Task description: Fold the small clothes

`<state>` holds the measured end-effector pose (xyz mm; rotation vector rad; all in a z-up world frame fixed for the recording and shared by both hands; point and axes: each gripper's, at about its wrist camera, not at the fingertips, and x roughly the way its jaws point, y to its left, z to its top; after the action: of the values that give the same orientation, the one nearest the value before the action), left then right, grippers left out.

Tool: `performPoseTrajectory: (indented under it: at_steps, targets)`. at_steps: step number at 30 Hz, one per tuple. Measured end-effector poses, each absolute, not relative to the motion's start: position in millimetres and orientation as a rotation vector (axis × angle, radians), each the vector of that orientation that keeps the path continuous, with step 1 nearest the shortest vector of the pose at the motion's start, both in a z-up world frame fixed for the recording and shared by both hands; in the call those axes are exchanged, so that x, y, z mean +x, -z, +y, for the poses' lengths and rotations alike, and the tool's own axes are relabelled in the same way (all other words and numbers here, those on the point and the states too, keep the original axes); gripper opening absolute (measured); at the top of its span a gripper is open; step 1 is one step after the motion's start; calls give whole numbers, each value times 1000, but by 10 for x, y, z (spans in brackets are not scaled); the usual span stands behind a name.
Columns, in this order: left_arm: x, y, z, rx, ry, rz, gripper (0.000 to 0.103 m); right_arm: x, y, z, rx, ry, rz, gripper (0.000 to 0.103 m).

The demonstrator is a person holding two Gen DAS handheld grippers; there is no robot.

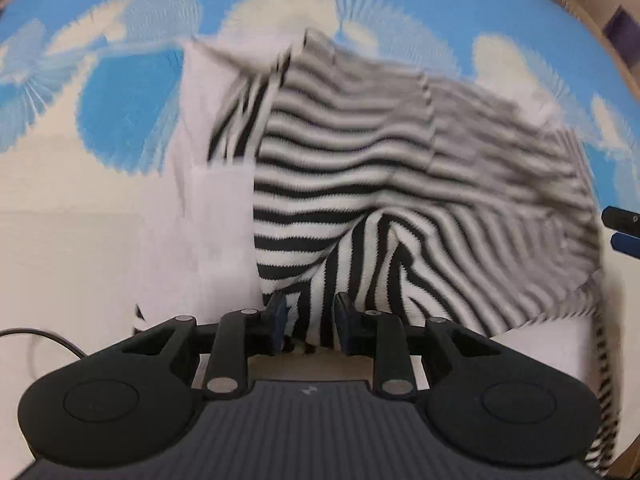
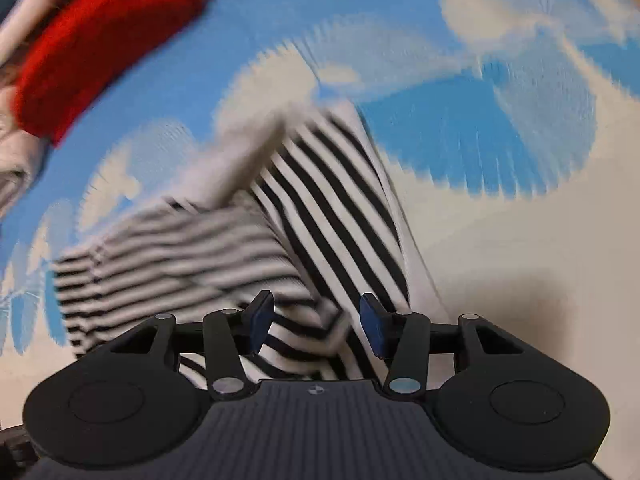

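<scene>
A black-and-white striped knit garment [image 1: 360,152] with white trim lies partly lifted over a blue-and-cream patterned cover [image 1: 132,112]. My left gripper [image 1: 310,322] is shut on a bunched fold at its near edge, and the cloth tents up toward the pads. The right wrist view shows the same striped garment [image 2: 328,208] rising toward my right gripper [image 2: 316,326], which is shut on a fold of it. The fabric close to each gripper is sharp and the far fabric is blurred. My right gripper's fingertips [image 1: 622,228] peek in at the right edge of the left wrist view.
A red garment [image 2: 104,36] and pale clothes lie at the far left of the cover [image 2: 500,132]. A thin black cable [image 1: 44,336] runs at the lower left. A wooden edge [image 1: 592,20] borders the cover at upper right.
</scene>
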<state>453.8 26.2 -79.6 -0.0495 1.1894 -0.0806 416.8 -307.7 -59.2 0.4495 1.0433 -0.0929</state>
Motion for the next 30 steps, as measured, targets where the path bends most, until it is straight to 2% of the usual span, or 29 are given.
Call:
performPoseTrajectory:
  at_steps: [3,7,13,15,17,18,22,25,30]
  targets:
    - [4345,338,176,-21,108,1020,35,4012,145,-2977,380,50,868,50]
    - [3898,-108,246,-71,65,894,36,3412,-445,-2946,397,17,627,50]
    - [2820,-711,341,-31,8,672,36,2317,-876,-3012,365,-26,441,50]
    - [2439,-822,369,-24,7,611,42,1926,-896,-3055,325,-21,387,50]
    - [2053,-852,379,-21,9,561,51,1566,-850,-3140,293,-24,367,51]
    - [1883,-863,381,-19,12,543,53,1398,-816,-3155,273,-18,368,51]
    - [1367,-760,321,-25,32,534,53,930,-548,-3239,252,37,440,52]
    - [1171,-793,138,-51,73,550,53,700,-423,-3349,359,65,485,53]
    - [801,-1302,-311,-63,232,447,56,567,-259,-3367,369,110,528,53]
